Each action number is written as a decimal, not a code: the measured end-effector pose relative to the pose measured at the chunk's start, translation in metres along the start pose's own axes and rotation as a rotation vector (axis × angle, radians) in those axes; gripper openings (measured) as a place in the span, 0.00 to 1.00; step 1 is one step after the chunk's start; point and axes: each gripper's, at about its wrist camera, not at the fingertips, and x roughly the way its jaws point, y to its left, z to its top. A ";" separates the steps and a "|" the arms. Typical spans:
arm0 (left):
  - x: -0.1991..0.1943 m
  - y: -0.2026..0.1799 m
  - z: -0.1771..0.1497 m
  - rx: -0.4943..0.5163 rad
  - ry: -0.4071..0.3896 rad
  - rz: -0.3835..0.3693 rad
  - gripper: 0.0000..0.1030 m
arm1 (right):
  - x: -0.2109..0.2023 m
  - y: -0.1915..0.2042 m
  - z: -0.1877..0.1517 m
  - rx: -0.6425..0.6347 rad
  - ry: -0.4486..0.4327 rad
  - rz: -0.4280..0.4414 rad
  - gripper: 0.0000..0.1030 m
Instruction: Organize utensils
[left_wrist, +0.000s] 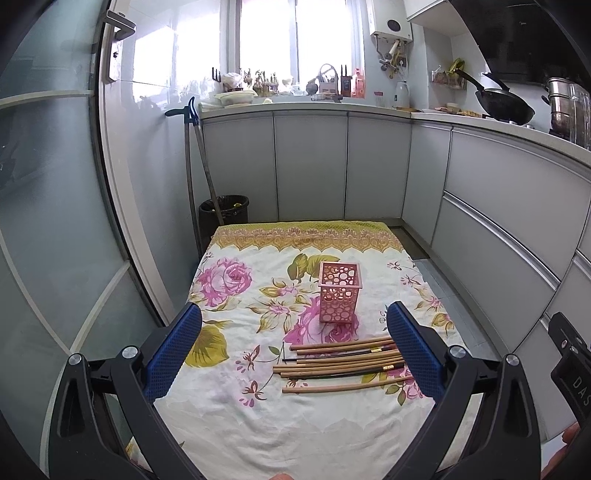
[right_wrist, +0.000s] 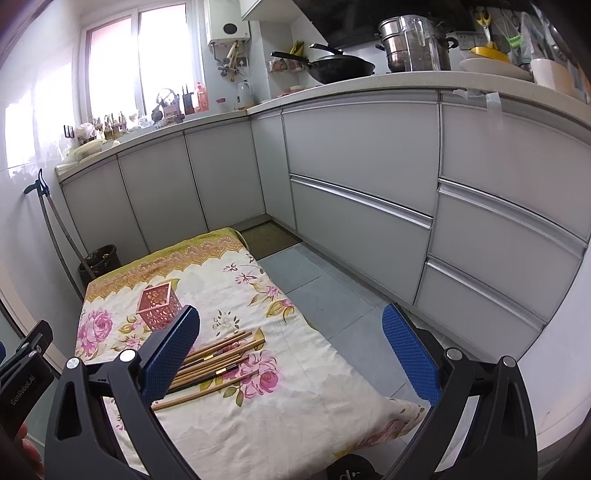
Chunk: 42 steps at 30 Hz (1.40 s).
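1. Looking along the left gripper (left_wrist: 293, 350), its two blue fingers (left_wrist: 173, 354) are spread wide with nothing between them, raised above a table covered by a flowered cloth (left_wrist: 229, 417).
2. A pink holder (left_wrist: 339, 291) with round cut-outs stands upright on the cloth, near the middle, empty as far as can be seen.
3. A loose bunch of chopsticks (left_wrist: 340, 363) lies flat on the cloth just in front of the holder, apart from it; most are light wood, a few dark ones mixed in. Their right ends pass behind the right-hand finger.
4. Beyond the table stand grey cabinets (left_wrist: 310, 166), a black bin (left_wrist: 223, 208) in the corner, and a wok (left_wrist: 504, 105) on the counter to the right.
5. In the right wrist view, the right gripper (right_wrist: 291, 350) is also spread wide and empty, above the table's near right corner.
6. Here the chopsticks (right_wrist: 221, 363) lie beside and partly behind the left-hand finger (right_wrist: 168, 356), fanned out at a slant on the flowered cloth (right_wrist: 258, 424).
7. The pink holder (right_wrist: 159, 306) stands upright behind them, toward the far left of the table.
8. Grey floor tiles (right_wrist: 332, 291) and drawers (right_wrist: 491, 258) fill the right side.
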 end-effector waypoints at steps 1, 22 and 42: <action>0.002 -0.001 -0.001 0.001 0.007 -0.002 0.93 | 0.001 0.000 0.000 0.001 0.001 -0.001 0.94; 0.048 -0.019 -0.020 0.061 0.117 -0.019 0.93 | 0.032 -0.015 -0.003 0.034 0.040 -0.035 0.94; 0.108 -0.058 -0.043 0.201 0.228 -0.069 0.93 | 0.079 -0.040 -0.008 0.071 0.116 -0.092 0.94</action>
